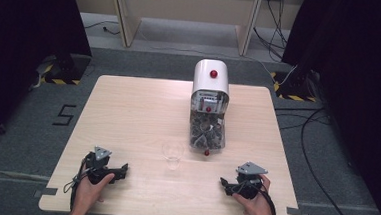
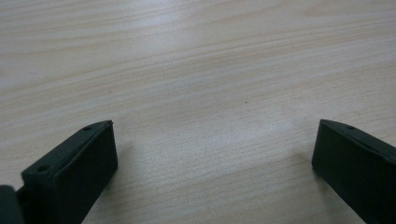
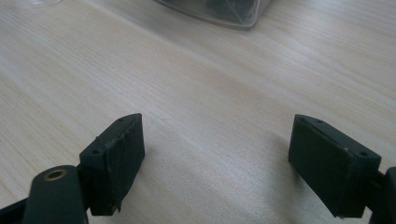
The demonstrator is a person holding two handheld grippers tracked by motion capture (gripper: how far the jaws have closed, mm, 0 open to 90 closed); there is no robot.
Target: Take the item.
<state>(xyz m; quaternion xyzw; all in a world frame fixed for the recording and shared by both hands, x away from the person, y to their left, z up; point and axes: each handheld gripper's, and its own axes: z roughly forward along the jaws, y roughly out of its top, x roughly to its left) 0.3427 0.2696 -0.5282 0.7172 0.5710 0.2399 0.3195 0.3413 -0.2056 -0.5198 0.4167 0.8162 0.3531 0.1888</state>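
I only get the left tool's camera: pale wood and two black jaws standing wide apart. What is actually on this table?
Observer: A white dispenser with a red knob stands at the far middle of the table, its clear bin full of small dark pieces.
Operator: Anything near it?
Observer: A clear plastic cup stands just left of the bin's front, apart from it and upright.
Operator: And the other tool?
Observer: The right tool rests near the front right edge, held in a hand, its jaws open and nothing between them.
Operator: Where is mine?
Observer: The left tool sits at the front left, pointing right.
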